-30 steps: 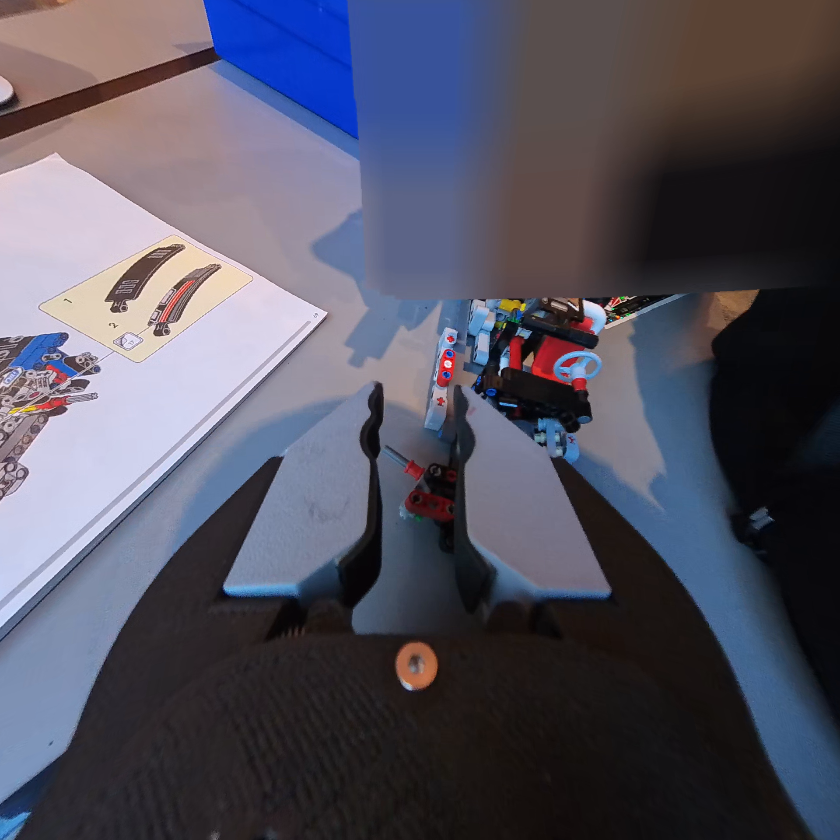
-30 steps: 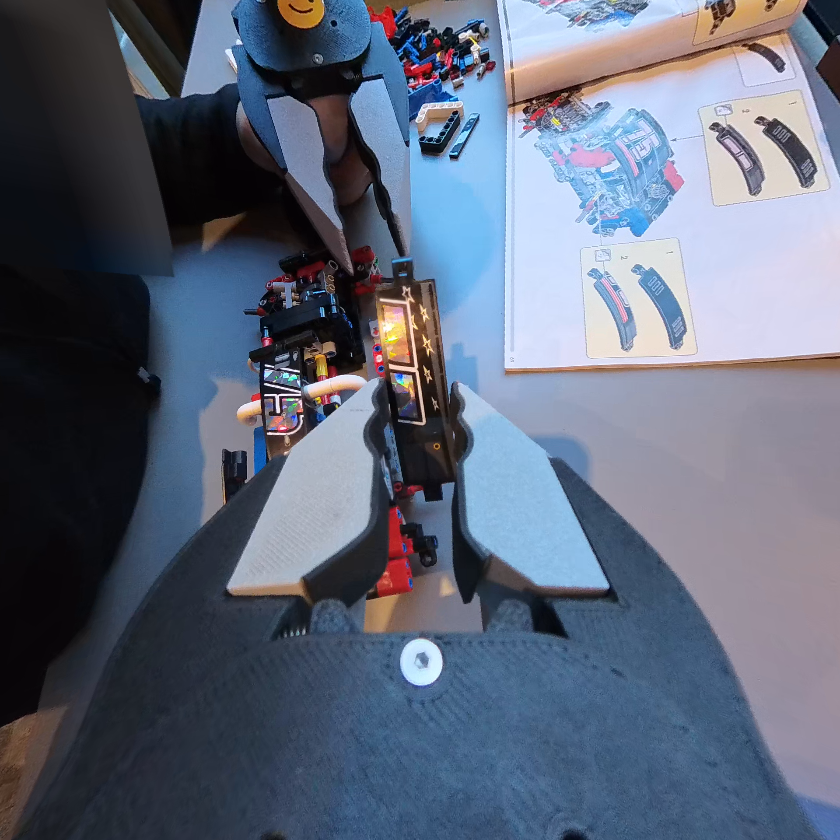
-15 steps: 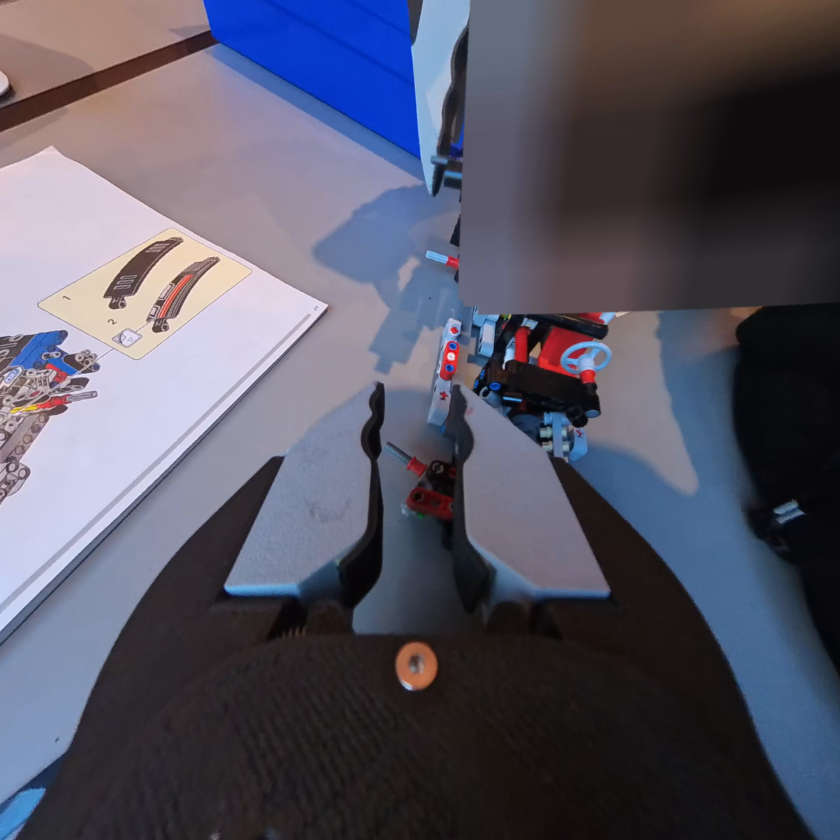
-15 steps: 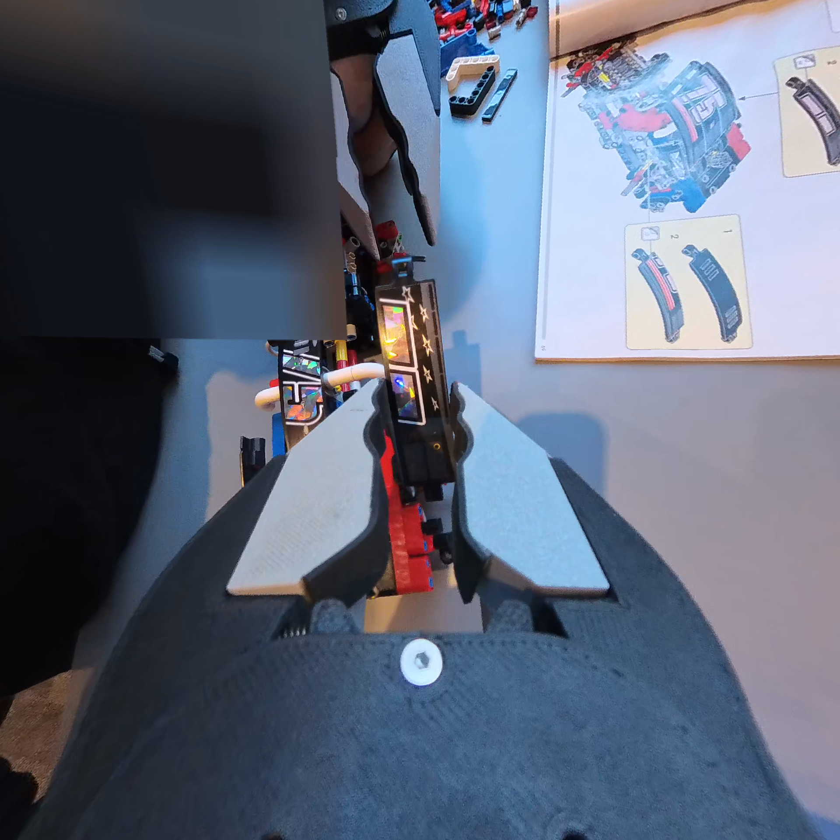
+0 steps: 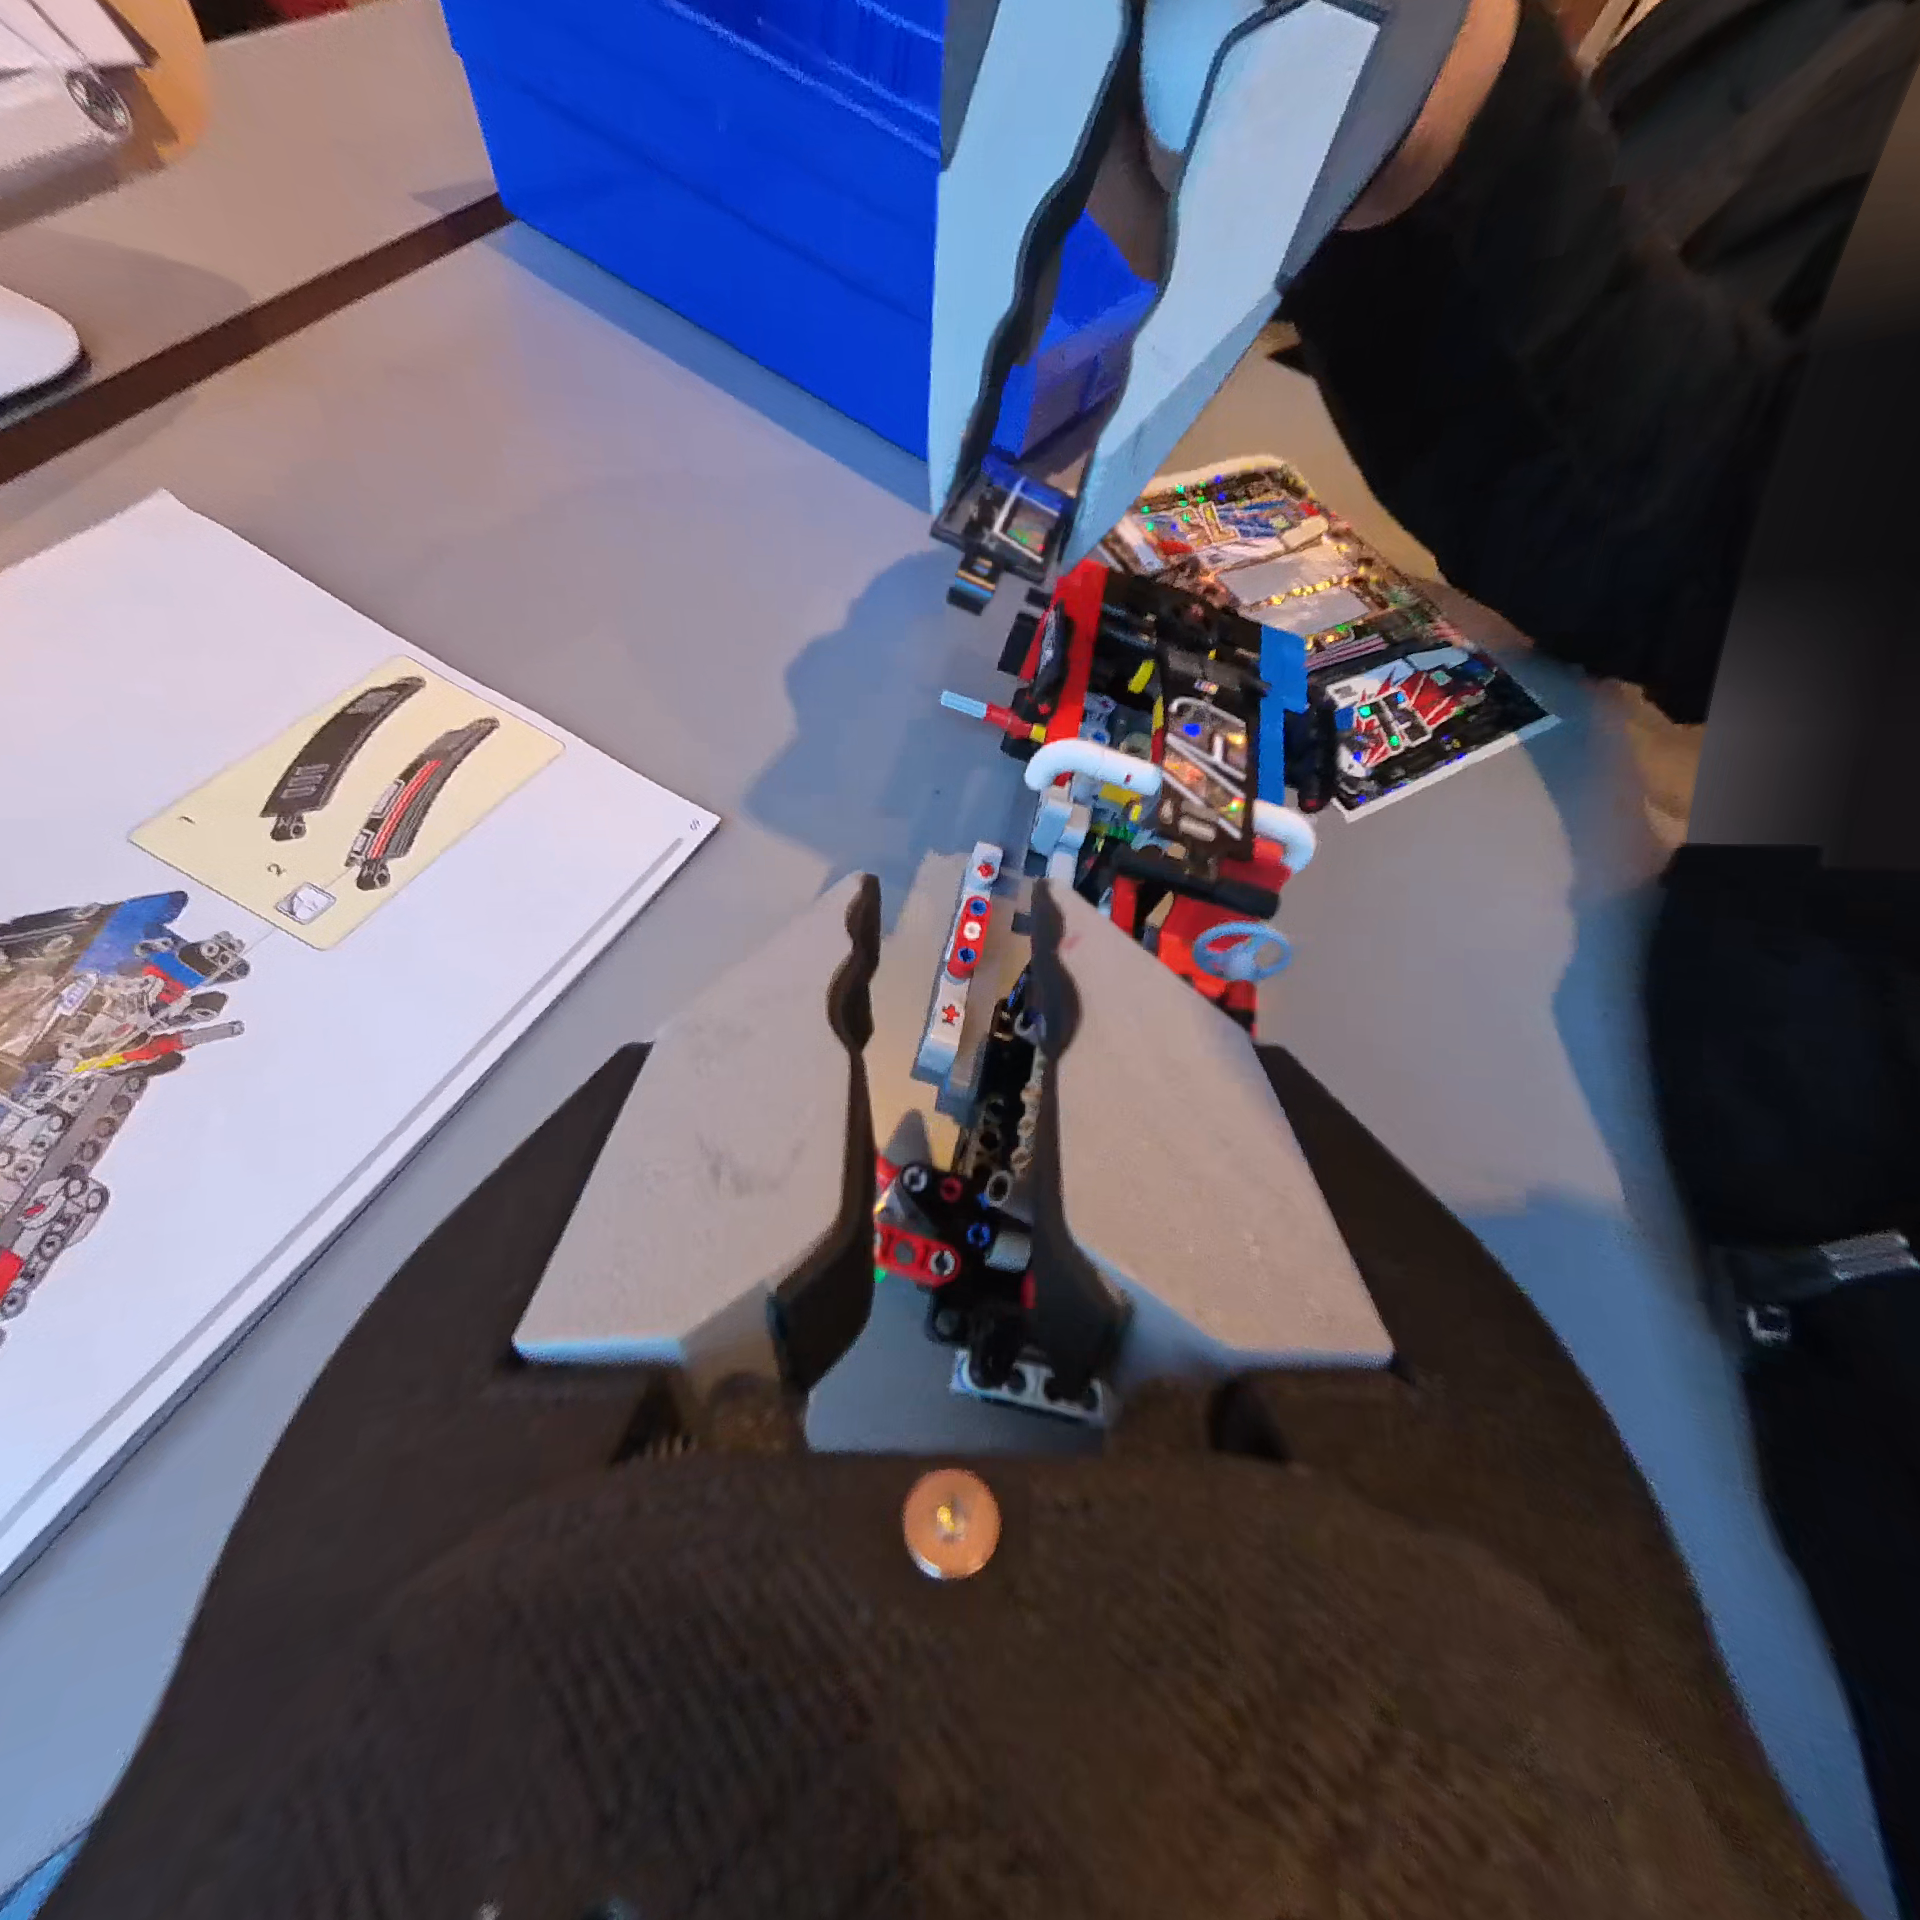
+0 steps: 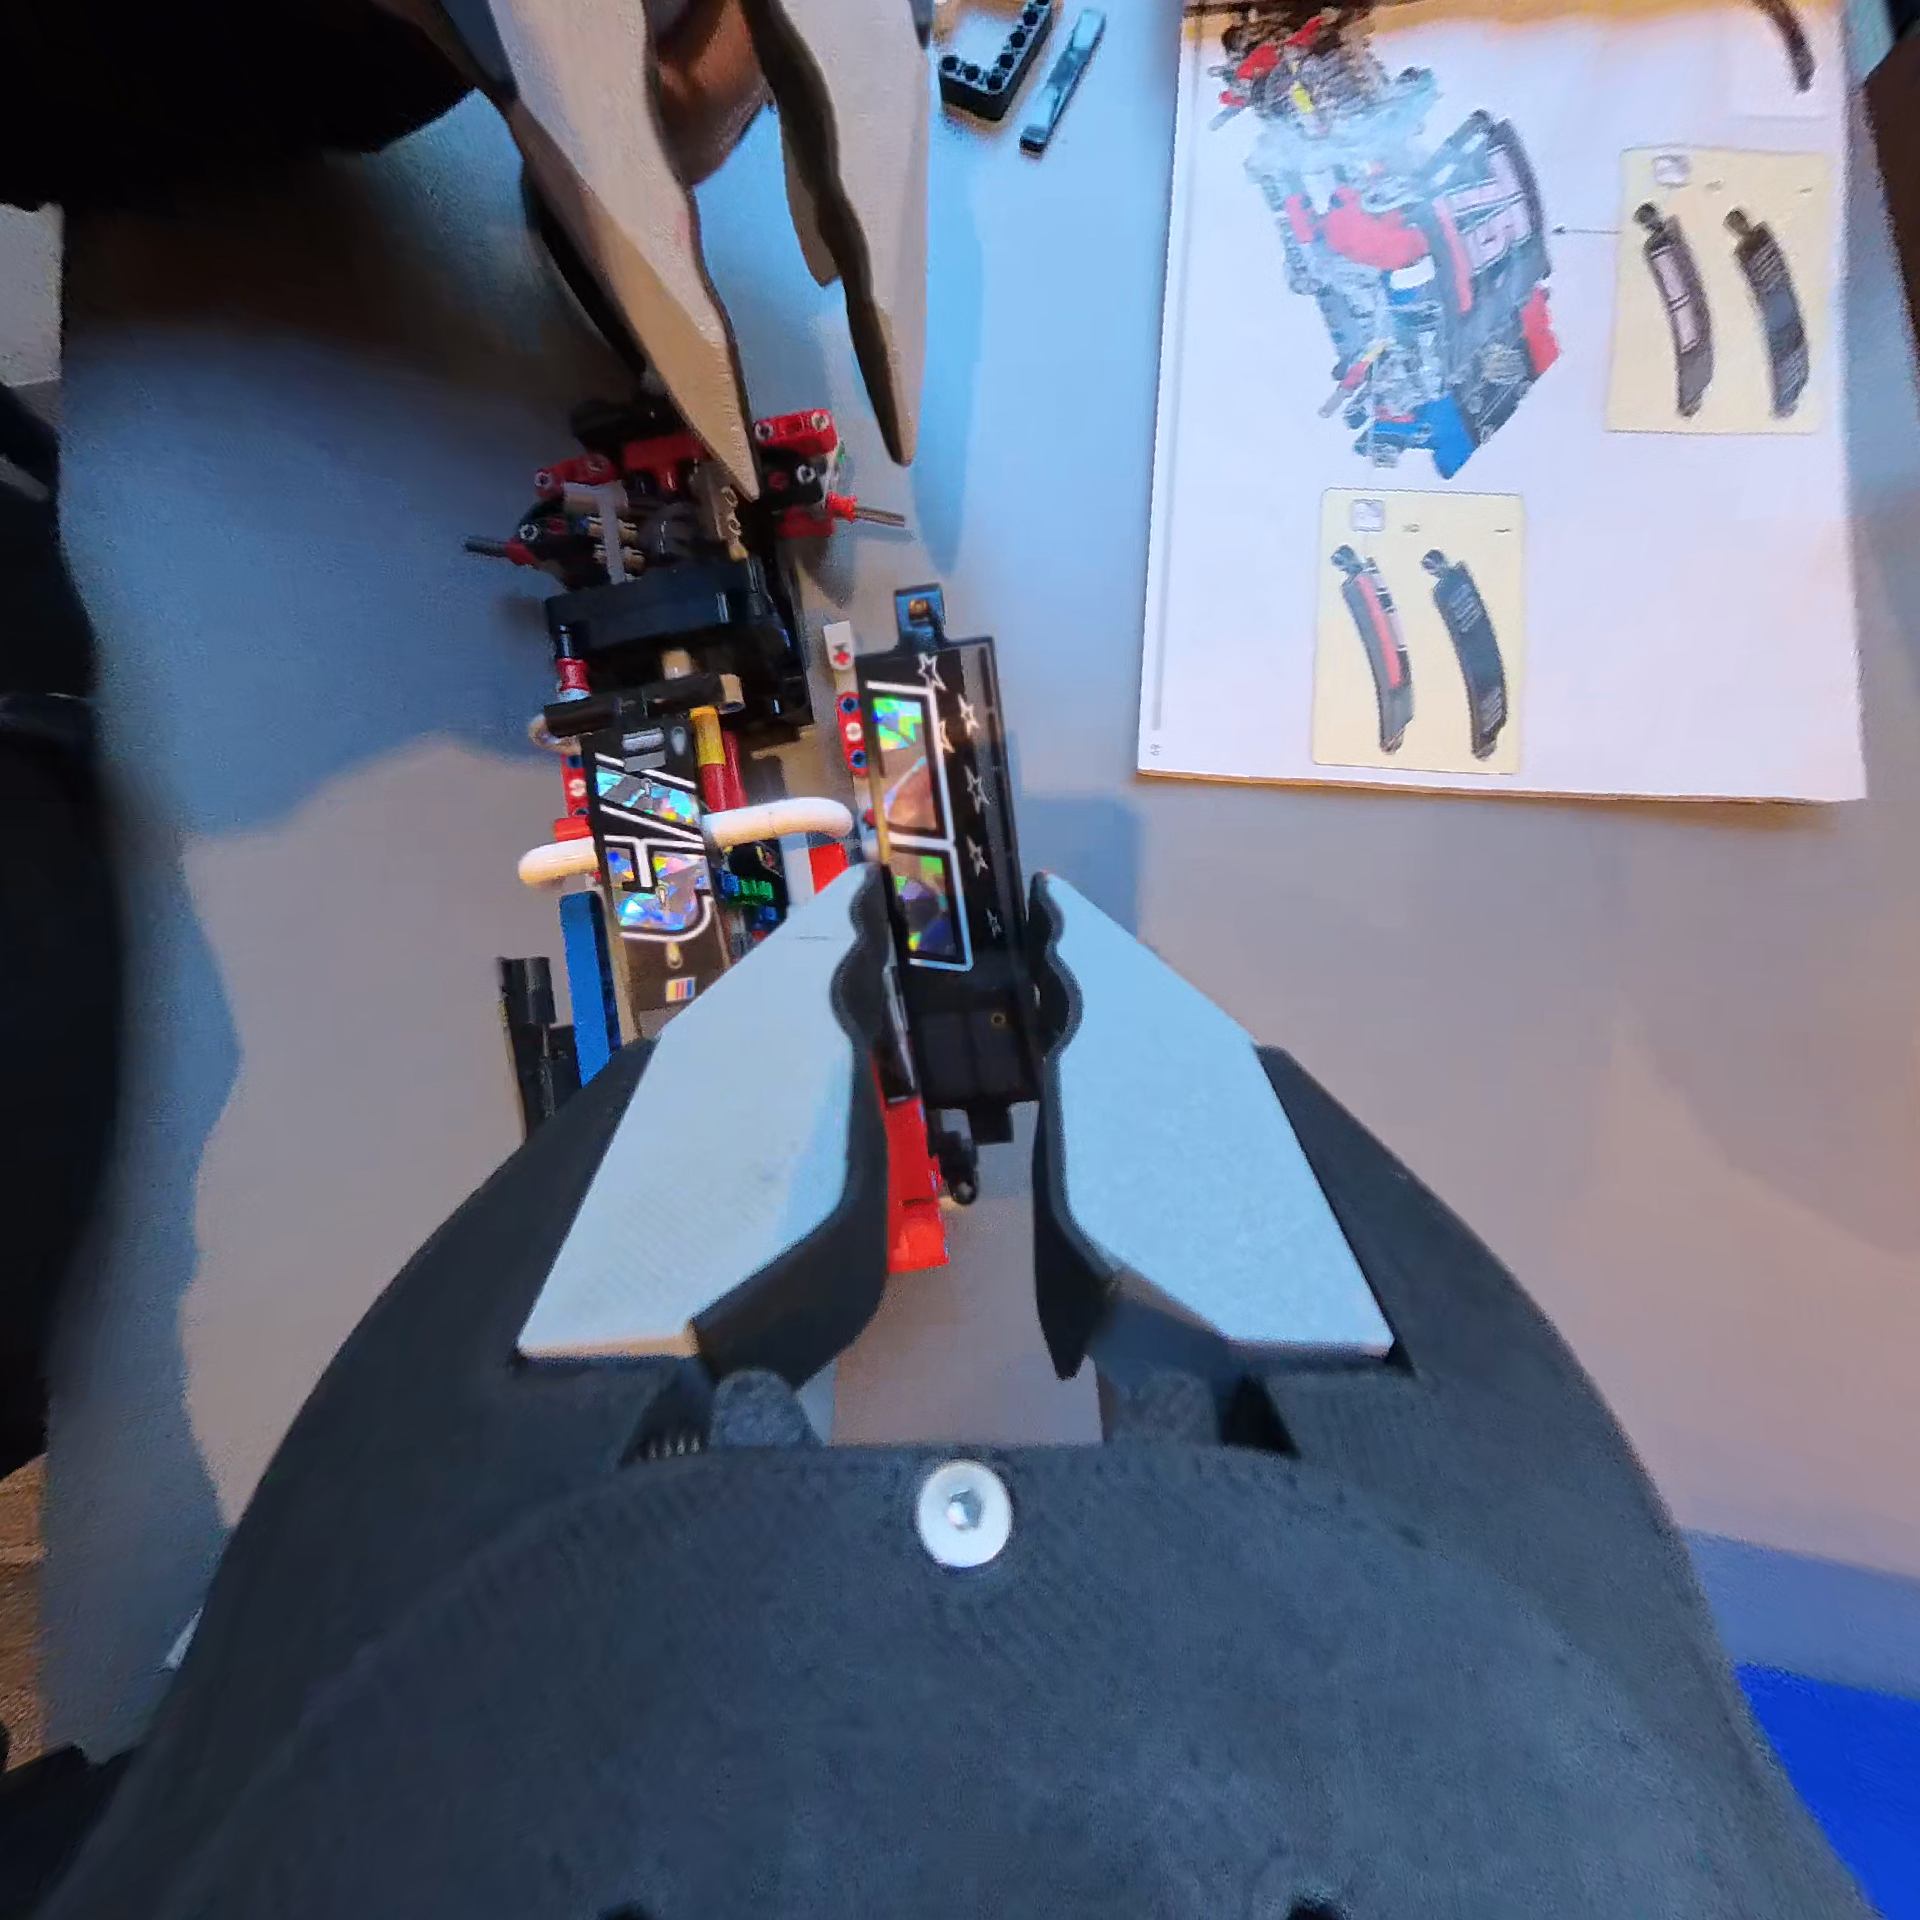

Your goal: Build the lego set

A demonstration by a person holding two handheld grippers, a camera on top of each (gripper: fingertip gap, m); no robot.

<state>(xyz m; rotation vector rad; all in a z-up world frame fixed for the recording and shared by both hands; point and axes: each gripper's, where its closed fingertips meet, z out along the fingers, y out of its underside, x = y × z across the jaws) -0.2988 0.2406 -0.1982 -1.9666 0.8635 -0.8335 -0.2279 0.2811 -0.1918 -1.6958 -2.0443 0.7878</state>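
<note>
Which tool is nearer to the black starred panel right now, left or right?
Right. The right tool has the black starred panel between its fingers, apparently gripping its near end. The left tool is beyond the panel's far end, at the model's red and black end.

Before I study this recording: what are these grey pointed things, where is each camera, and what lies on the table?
They are two hand-held grippers; a person holds one in each hand. Each picture comes from a camera on one gripper, looking along its fingers. The right gripper clamps a black panel with shiny stickers. The left gripper straddles the end of a half-built lego model; its grip is unclear. On the table lie an open instruction booklet and a sticker sheet.
</note>
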